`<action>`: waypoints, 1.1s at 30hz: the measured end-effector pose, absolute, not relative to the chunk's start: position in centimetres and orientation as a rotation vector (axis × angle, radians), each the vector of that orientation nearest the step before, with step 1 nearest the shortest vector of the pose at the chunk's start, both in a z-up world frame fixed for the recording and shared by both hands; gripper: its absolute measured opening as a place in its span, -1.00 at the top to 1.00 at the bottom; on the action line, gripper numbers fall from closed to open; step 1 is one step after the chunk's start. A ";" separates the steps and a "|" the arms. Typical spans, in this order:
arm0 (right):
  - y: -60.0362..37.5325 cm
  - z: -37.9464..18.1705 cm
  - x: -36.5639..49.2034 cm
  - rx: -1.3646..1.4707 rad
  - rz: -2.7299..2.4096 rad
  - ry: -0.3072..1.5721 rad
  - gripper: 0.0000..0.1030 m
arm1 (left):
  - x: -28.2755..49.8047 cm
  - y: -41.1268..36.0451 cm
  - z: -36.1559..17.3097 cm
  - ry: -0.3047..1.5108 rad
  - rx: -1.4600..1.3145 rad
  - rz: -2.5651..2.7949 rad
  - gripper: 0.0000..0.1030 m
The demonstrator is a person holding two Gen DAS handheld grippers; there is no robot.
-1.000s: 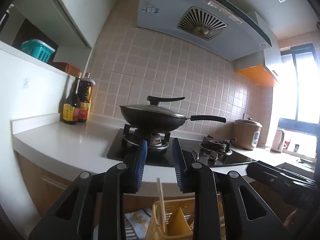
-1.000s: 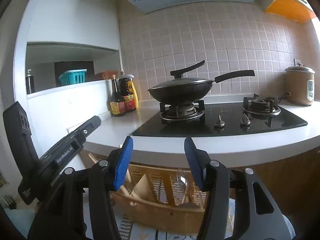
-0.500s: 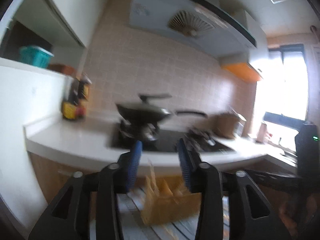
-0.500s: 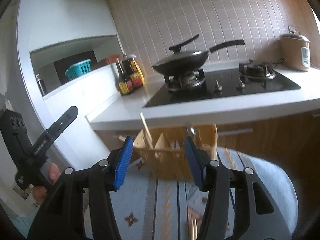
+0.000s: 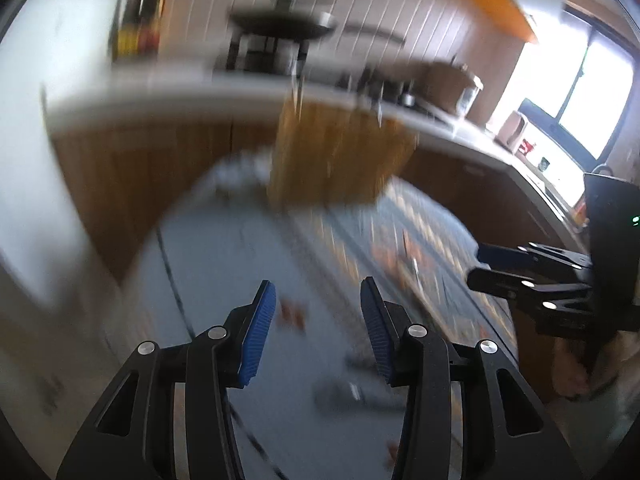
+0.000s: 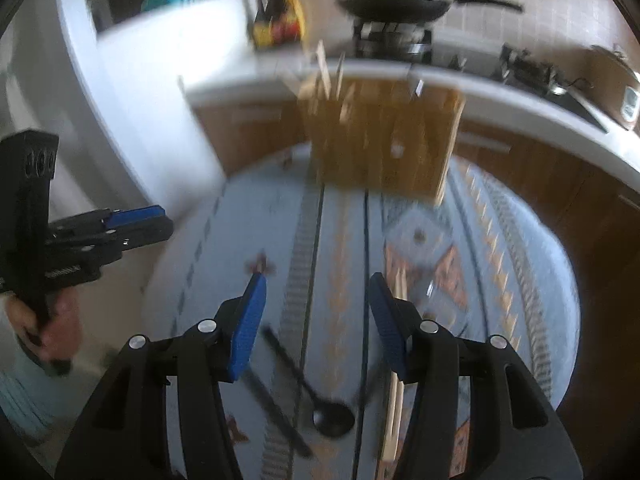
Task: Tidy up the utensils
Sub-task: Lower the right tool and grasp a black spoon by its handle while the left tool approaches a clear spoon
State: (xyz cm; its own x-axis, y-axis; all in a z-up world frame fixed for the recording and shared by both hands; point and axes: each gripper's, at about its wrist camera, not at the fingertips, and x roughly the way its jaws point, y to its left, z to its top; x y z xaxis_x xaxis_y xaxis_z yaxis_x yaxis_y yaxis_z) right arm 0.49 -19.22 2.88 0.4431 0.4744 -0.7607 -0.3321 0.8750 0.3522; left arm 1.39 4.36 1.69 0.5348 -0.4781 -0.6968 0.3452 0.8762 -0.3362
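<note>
A yellow slotted utensil basket [image 6: 380, 140] stands at the far side of a round table with a pale blue patterned cloth [image 6: 500, 264]; several sticks poke out of it. It is blurred in the left wrist view [image 5: 340, 152]. A black spoon [image 6: 320, 404] and wooden chopsticks [image 6: 394, 380] lie on the cloth under my right gripper [image 6: 316, 308], which is open and empty. My left gripper [image 5: 318, 312] is open and empty above the cloth; a dark blurred utensil [image 5: 352, 396] lies below it. Each gripper shows in the other's view: the right [image 5: 532, 272], the left [image 6: 120, 224].
Behind the table runs a white counter [image 6: 500, 100] with wooden cabinet fronts. On it stand a black wok [image 6: 396, 6] on a gas hob, sauce bottles [image 6: 280, 20] and a rice cooker [image 5: 452, 84]. A bright window [image 5: 596, 92] is at the right.
Both cameras have tilted down from the stove and wall towards the table. The cloth, spoon and chopsticks have come into view. Both grippers remain open and empty.
</note>
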 end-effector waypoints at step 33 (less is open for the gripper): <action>-20.7 -8.3 -5.8 0.340 0.401 1.121 0.90 | -1.3 -5.5 -7.8 1.057 0.005 -0.312 -0.05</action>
State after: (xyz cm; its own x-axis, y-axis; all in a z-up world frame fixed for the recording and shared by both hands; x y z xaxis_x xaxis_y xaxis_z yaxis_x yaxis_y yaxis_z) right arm -5.77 -20.71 -8.26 0.3773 0.4732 -0.7960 -0.1383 0.8787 0.4569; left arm -1.25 -5.49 -7.77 0.4519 -0.2500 -0.8563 0.2552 0.9560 -0.1444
